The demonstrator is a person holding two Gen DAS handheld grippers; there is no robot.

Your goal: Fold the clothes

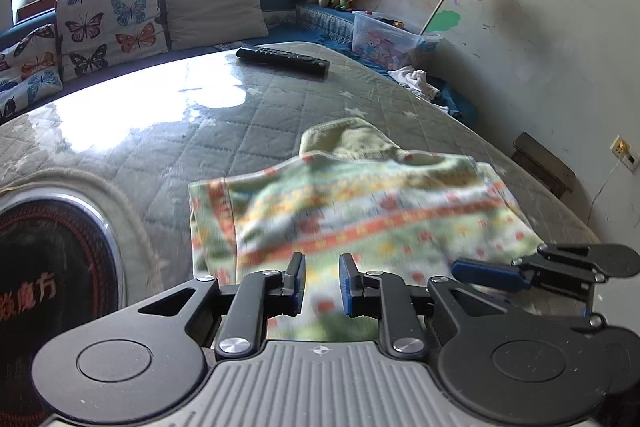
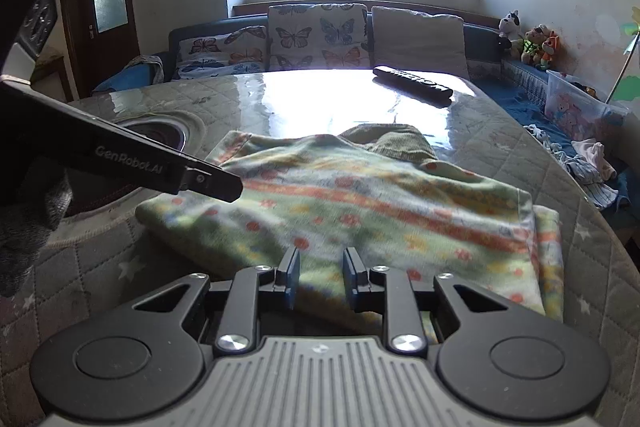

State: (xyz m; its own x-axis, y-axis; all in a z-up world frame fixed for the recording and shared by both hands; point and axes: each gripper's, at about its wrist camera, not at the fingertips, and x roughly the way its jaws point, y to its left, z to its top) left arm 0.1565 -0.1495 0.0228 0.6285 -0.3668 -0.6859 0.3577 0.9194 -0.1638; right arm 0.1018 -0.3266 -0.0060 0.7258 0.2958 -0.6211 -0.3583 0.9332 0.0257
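— Seen from the left wrist: left gripper [image 1: 320, 259] low at bottom centre, parted by a narrow gap, clamped on nothing. Just past the fingertips, a blurred floral garment [image 1: 360, 203], green with orange bands, spread on the quilted table [image 1: 240, 115].

— Confirmed from the right wrist: right gripper [image 2: 322, 255] at bottom centre, likewise parted only slightly, with cloth visible through the gap but none pinched. Lying just ahead of and below the pads, near hem closest.

— Long axis?

— Across the frame, left to right, following the orange bands. Olive collar end [image 2: 400, 141] pointing away, toward the window at top centre.

— Nearer hand?

— Hard to call. Stationed one at each end of the near hem, by the look of it: left tool at the left edge of the cloth, right tool at the right edge. Probably calls for a matched pinch at both corners, then a carry toward the collar.

— Anything shown in one view alone?

— Left wrist only: the other tool's blue pad at lower right, over the hem. Right wrist only: the cloth's full outline, flat, and its doubled right edge. Remote [image 1: 282, 61] well beyond, upper centre, clear of the fold.
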